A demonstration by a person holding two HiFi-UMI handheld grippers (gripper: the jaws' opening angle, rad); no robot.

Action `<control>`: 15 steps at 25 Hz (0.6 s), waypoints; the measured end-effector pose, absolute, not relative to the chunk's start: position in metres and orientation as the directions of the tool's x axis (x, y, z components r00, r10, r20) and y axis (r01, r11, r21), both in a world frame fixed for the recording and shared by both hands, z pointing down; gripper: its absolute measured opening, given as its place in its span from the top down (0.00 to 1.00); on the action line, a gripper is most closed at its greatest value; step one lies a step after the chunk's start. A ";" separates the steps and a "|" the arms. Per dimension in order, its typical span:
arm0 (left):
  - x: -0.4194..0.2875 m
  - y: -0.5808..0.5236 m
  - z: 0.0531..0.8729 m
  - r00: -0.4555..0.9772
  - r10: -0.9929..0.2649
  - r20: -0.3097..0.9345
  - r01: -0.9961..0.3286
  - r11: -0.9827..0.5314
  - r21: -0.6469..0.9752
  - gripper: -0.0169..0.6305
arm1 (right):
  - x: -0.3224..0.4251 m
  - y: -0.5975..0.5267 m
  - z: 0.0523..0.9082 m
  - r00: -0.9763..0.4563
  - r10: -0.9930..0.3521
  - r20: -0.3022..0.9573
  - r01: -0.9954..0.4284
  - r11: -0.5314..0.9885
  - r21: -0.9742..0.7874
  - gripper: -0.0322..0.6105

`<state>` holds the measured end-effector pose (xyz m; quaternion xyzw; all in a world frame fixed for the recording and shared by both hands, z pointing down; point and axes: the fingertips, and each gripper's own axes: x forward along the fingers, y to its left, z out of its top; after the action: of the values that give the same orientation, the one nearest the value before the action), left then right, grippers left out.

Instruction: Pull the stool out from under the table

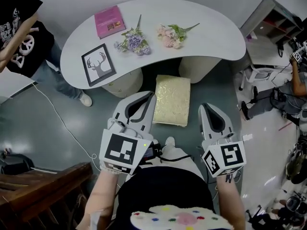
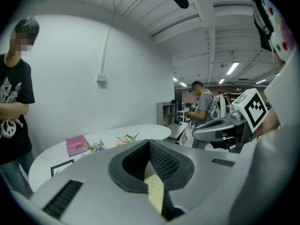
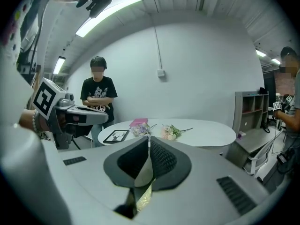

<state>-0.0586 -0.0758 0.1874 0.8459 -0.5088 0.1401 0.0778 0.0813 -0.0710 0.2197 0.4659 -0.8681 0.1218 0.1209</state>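
the stool (image 1: 171, 99) is seen on the floor just clear of the table (image 1: 211, 30), between the left gripper (image 1: 151, 96) and right gripper (image 1: 205, 108), both clenched on nothing. the pull is judged done, and little more than a check of clearance is called for.

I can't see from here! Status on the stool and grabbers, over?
Left gripper shut, empty. Right gripper shut, empty. Stool out, far edge by table. Nothing blocking.

Floor (image 1: 194, 97) lies open beside the stool (image 1: 171, 99); table (image 1: 211, 37) pedestals (image 1: 125, 84) flank its far end.
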 end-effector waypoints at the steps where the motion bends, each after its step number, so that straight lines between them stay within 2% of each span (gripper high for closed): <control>1: -0.059 -0.075 0.188 0.441 -0.839 0.318 -0.883 -0.469 -0.012 0.95 | 0.081 -0.071 0.220 -0.537 -0.779 0.323 -0.838 0.536 -0.101 0.89; 8: -0.060 -0.068 0.193 0.426 -0.847 0.317 -0.885 -0.463 -0.050 0.95 | 0.080 -0.065 0.219 -0.543 -0.776 0.321 -0.835 0.539 -0.109 0.89; 15: -0.067 -0.062 0.194 0.415 -0.850 0.325 -0.897 -0.442 -0.013 0.95 | 0.078 -0.063 0.215 -0.544 -0.772 0.330 -0.832 0.548 -0.088 0.89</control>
<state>-0.0668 -0.0616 0.1942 0.8370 -0.5216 0.1434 0.0818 0.0779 -0.0629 0.2151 0.4604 -0.8706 0.1178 0.1273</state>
